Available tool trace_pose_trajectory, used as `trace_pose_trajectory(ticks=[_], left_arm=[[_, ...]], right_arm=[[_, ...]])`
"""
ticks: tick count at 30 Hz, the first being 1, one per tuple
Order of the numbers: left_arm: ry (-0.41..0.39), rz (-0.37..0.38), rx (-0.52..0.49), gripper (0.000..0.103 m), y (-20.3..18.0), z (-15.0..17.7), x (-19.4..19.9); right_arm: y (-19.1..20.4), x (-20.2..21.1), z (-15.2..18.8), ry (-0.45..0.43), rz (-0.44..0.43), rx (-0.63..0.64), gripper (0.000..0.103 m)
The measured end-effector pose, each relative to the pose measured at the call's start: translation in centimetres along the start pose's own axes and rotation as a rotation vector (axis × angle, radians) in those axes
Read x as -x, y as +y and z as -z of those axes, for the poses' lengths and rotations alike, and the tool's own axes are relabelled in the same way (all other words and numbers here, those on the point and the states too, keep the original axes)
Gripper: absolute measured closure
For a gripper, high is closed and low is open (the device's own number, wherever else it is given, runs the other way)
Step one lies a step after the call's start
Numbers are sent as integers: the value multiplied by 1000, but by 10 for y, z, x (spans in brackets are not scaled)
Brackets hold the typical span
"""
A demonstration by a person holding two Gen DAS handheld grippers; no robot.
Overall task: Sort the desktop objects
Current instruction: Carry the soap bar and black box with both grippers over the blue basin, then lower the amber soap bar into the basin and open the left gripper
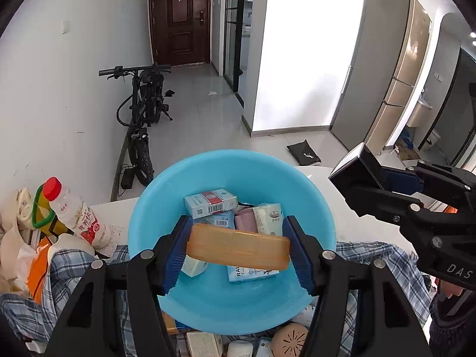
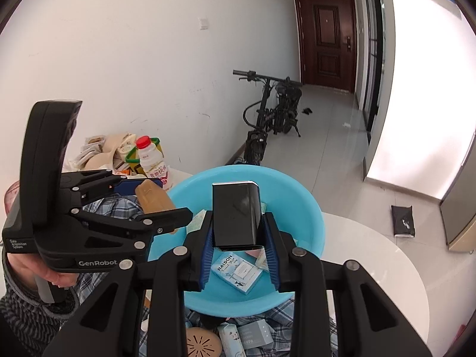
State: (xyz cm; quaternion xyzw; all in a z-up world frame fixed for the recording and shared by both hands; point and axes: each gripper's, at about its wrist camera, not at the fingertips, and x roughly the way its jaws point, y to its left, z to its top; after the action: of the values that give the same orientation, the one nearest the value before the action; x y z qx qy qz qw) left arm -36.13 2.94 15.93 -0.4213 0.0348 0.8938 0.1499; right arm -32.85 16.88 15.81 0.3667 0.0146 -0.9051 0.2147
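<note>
While both grippers hang over the basin, each is clamped on its own load.

Left gripper [image 1: 238, 247]: blue pads pressed against the two ends of an amber plastic case [image 1: 238, 251], which lies crosswise between them, slightly tilted, in the air above the basin.

Right gripper [image 2: 238, 232]: jaws drawn in tight on a black box [image 2: 235, 217], held upright between the blue pads; in the left wrist view the same box juts out past the basin's right rim.

Blue plastic basin [image 1: 142, 217]: sits on a plaid cloth [image 1: 386, 255] at the edge of a white table [image 2: 372, 255].

Basin contents: a cigarette pack with a red band and barcode [image 1: 209, 202] at the far side, a tissue pack [image 1: 269, 218] beside a pink item [image 1: 245, 223], and a light-blue box lettered RAISON [image 2: 236, 272] on the bottom.

Left of basin: a drink bottle with a red cap [image 1: 74, 211] standing among bags and wrappers.

Near edge: a round tan disc with slits [image 2: 202, 342] and small cartons, just under the basin's near rim.

Person: a hand [image 2: 61, 276] in a grey knit sleeve grips the left gripper's handle.

Background: a black bicycle [image 1: 142, 113] leaning at the white wall.
</note>
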Motion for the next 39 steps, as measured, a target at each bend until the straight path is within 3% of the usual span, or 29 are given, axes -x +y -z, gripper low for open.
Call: trace_pose_trajectory(ticks=[12, 24, 39], left_arm=[[12, 7, -16, 38, 2, -8, -10], [83, -12, 68, 38, 26, -41, -58], [161, 0, 103, 38, 40, -45, -104]], right_arm=[[-25, -28, -7, 83, 14, -31, 74], [-42, -69, -24, 154, 15, -96, 74], [-57, -120, -23, 253, 32, -138, 74]])
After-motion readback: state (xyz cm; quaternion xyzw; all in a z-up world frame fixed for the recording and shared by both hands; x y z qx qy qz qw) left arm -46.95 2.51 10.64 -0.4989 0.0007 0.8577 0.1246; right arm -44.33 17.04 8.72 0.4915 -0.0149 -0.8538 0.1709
